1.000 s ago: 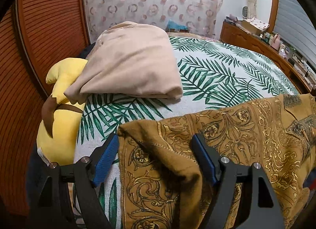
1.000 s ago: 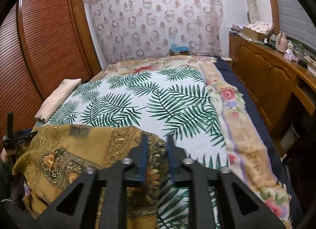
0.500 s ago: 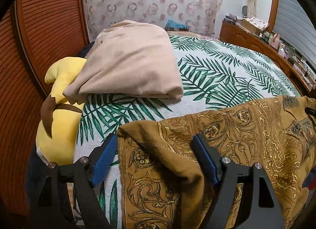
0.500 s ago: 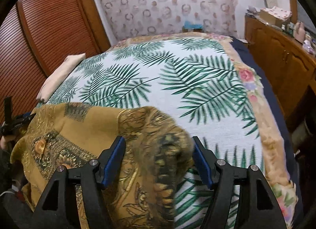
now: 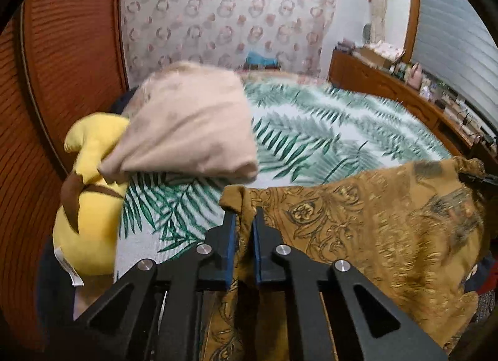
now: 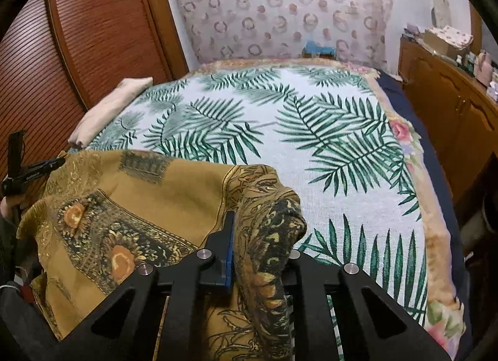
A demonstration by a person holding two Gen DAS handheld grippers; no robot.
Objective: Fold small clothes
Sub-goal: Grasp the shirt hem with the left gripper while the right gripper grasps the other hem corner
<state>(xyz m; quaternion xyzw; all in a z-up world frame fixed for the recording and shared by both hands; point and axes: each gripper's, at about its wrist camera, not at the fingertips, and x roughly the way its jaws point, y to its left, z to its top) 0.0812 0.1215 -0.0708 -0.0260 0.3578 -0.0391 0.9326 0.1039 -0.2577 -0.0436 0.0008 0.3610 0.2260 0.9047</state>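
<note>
Two tongs hold a brown patterned garment [image 5: 367,224] over a bed [image 6: 311,131].
Left tongs [image 5: 242,236] and right tongs [image 6: 261,246] each pinch a corner.

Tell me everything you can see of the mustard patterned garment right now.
The mustard patterned garment is soft woven-looking cloth in golden brown, printed with dark ornate scrollwork, orange flower medallions and a darker bordered band. It lies rumpled at the near edge of the palm-leaf bedspread, partly hanging off it. The left tool is shut on one upper corner; the right tool is clamped on a bunched, thicker fold at the other end, which drapes over and hides its right finger. Between them the cloth sags loosely.
</note>
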